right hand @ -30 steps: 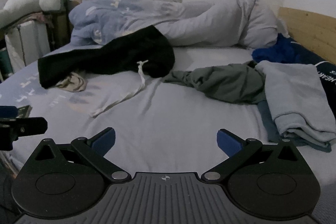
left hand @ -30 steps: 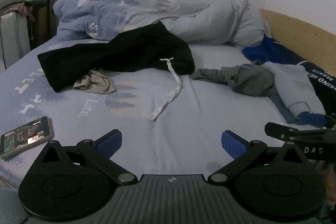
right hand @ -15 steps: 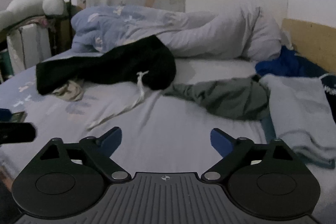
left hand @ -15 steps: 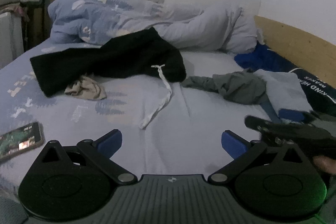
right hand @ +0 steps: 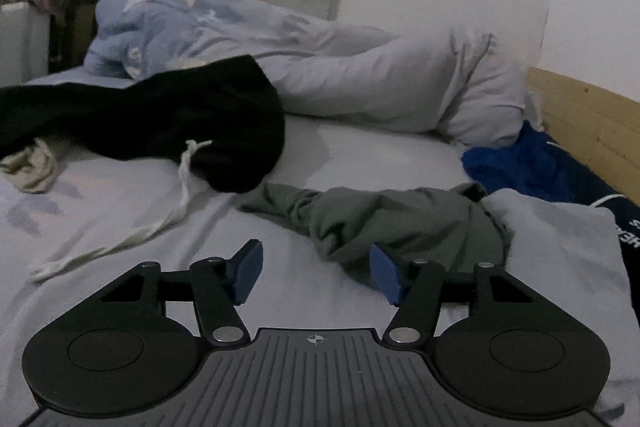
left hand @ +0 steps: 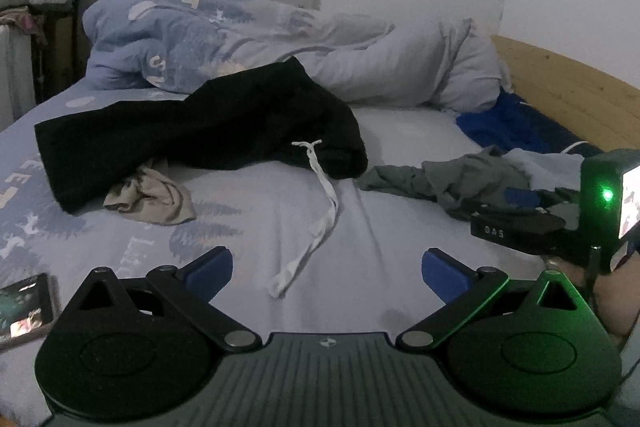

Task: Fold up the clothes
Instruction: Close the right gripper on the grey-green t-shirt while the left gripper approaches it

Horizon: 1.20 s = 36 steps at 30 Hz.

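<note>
A crumpled grey-green garment (right hand: 400, 219) (left hand: 452, 179) lies on the bed just ahead of my right gripper (right hand: 316, 273), which is open with its right fingertip at the cloth's near edge. Black drawstring trousers (left hand: 192, 127) (right hand: 160, 115) sprawl at mid-left, their white cord (left hand: 320, 211) trailing toward me. My left gripper (left hand: 326, 273) hovers open over bare sheet near the cord's end. A beige cloth (left hand: 152, 195) lies by the trousers. A pale blue folded garment (right hand: 560, 251) rests on the right.
A phone (left hand: 24, 307) lies at the left edge of the bed. A bunched blue duvet (left hand: 192, 39) and a grey pillow (right hand: 400, 87) fill the back. A royal blue garment (right hand: 516, 163) and a wooden bed frame (right hand: 592, 123) are at the right.
My right gripper has moved forward and right to the grey-green garment and its fingers have narrowed. The left gripper shifted only slightly, and the right device now shows at its right edge.
</note>
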Each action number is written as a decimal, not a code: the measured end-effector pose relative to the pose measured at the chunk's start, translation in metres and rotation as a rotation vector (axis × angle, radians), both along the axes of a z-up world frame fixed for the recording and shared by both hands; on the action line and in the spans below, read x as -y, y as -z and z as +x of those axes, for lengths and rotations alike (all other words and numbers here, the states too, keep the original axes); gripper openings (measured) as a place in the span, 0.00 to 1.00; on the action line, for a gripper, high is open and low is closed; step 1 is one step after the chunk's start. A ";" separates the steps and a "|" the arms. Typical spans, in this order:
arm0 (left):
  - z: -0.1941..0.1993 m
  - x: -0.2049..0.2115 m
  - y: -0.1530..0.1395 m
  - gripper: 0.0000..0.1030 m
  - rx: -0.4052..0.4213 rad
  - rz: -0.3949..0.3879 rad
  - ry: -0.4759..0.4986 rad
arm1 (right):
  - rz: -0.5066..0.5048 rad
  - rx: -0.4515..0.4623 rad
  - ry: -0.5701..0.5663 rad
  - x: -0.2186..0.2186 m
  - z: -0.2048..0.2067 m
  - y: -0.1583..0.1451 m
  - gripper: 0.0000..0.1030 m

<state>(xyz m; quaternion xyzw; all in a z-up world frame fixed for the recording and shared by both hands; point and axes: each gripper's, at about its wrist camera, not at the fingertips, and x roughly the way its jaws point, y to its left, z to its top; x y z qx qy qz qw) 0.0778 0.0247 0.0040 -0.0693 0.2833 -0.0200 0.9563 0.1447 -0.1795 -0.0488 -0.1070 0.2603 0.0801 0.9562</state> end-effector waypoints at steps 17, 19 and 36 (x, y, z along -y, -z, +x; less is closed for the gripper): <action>0.062 -0.027 0.048 1.00 -0.053 -0.142 0.004 | -0.289 -0.038 -0.011 -0.034 0.092 0.074 0.36; 0.064 -0.031 0.052 1.00 -0.063 -0.160 -0.001 | -0.287 -0.045 0.003 -0.032 0.098 0.077 0.27; 0.062 -0.044 0.050 1.00 -0.039 -0.249 0.040 | 0.052 -0.165 -0.110 -0.001 0.051 0.013 0.06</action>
